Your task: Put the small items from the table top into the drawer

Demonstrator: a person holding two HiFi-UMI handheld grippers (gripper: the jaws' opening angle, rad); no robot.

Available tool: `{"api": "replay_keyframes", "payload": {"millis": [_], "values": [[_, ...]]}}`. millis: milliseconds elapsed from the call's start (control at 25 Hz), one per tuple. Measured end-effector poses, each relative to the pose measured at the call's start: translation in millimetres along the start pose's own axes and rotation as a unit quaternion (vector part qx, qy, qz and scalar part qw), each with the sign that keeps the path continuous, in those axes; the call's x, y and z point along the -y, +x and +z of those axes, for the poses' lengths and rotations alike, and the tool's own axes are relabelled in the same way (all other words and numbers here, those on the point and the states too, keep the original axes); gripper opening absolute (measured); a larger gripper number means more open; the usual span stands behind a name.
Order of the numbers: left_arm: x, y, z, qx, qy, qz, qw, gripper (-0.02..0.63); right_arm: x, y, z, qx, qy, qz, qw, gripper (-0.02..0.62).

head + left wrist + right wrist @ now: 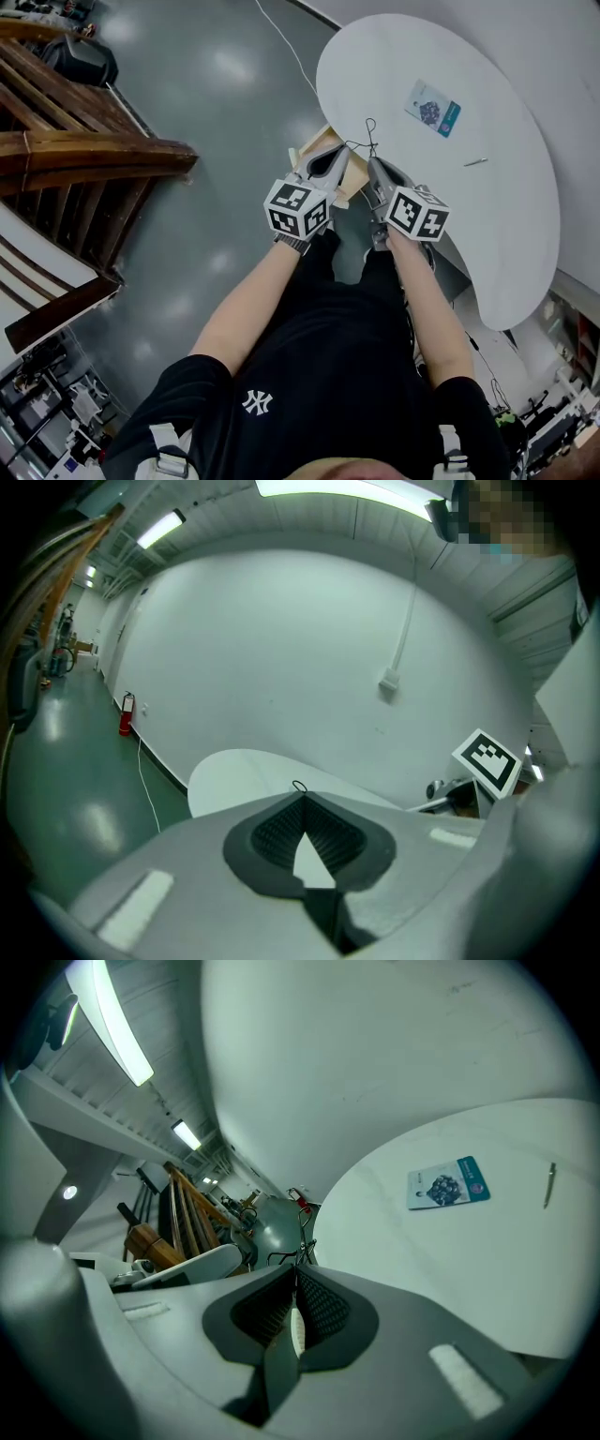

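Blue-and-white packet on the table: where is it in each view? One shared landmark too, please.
Head view: the packet is upper right, lying flat on the white table.
Left gripper view: not in it; only part of the table shows.
Right gripper view: right of centre, on the table.
Shared landmark: the white table, in all three views. The thin stick lies near the packet in the head view and right gripper view.

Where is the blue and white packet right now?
Head view, upper right: the packet lies flat on the white table, beyond the right gripper, a thin stick to its right.
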State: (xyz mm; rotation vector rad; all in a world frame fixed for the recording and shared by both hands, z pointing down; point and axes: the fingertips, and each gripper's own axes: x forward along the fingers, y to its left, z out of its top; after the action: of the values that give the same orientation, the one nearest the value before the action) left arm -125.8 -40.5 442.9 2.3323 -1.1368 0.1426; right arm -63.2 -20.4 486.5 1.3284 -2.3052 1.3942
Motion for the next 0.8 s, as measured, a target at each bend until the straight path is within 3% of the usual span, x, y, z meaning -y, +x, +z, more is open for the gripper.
{"api": "replay_keyframes", "payload": {"millis": [440,800], "values": [[-52,-21,-19,-0.007,-0.025,0.029,0.9992,0.0,-17,57,-53,-0.074,-0.024,0.013,0.997,0.04],[-76,-15,-42,-0.02,-0.042,0.026,0.9986,0.0,7,97,-92,-0.123,-0.051,-0.017,0.991,0.04]]}}
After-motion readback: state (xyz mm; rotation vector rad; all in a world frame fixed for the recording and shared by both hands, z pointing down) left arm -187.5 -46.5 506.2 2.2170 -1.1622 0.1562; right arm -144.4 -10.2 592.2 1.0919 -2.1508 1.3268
